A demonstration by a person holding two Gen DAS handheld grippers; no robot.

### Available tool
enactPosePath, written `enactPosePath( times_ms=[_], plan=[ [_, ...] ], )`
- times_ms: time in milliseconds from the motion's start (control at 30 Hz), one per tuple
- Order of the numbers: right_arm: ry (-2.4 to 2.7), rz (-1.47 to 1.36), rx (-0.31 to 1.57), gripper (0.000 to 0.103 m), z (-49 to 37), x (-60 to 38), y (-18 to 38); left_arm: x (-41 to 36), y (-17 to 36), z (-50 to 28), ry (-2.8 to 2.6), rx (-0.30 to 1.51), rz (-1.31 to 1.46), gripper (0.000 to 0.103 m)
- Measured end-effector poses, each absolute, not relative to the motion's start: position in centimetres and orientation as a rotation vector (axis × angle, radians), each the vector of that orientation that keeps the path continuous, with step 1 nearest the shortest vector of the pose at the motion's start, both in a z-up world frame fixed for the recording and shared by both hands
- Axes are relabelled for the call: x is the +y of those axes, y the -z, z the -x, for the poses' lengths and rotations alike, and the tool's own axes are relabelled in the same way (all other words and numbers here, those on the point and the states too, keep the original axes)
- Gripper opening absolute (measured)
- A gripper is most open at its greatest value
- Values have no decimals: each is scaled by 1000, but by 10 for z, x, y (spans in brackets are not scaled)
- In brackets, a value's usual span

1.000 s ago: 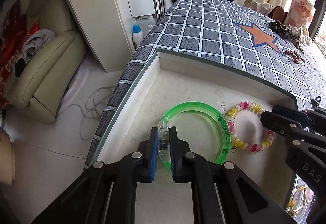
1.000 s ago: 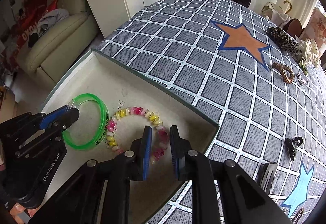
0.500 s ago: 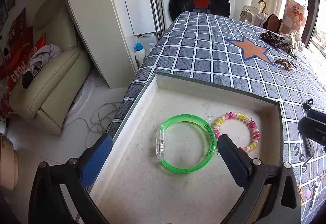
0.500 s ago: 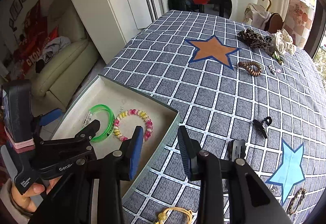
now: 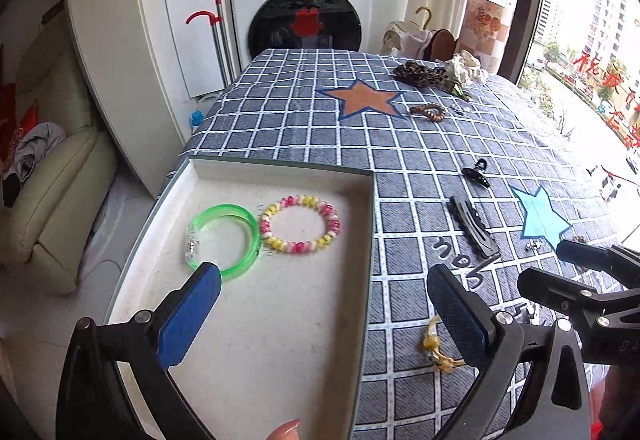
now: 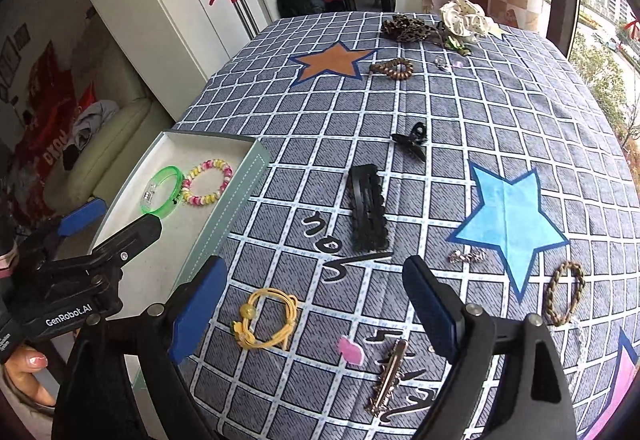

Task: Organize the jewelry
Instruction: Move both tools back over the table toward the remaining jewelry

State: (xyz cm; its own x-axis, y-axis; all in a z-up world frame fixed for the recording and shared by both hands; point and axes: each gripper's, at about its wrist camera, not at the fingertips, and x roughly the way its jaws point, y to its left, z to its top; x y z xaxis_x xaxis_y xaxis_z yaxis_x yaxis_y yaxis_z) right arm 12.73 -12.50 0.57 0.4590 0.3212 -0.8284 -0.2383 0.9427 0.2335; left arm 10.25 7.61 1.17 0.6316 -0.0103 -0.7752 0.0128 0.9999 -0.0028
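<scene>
So my left gripper (image 5: 320,308) is spread wide with nothing in it, hanging over the tray (image 5: 280,320). The green bangle (image 5: 222,240) lies in the tray at about 11 o'clock from that gripper, with the bead bracelet (image 5: 300,223) touching its right side. My right gripper (image 6: 316,296) just finished opening and holds nothing. The yellow hair tie (image 6: 268,320) sits on the cloth (image 6: 460,120) between its fingers, and the black hair clip (image 6: 368,212) is at 12 o'clock.
</scene>
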Motion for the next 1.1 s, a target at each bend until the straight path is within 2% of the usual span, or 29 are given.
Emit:
enactPosePath(
  times_ms=[400,1100],
  plan=[
    [-162,-122,1045,91,-70,-230,9,-2,4,-66,118,906,-129,103],
    [38,-29,1065,91,-32,-312,48,-31,58,-80,81,1029,-168,103]
  ],
)
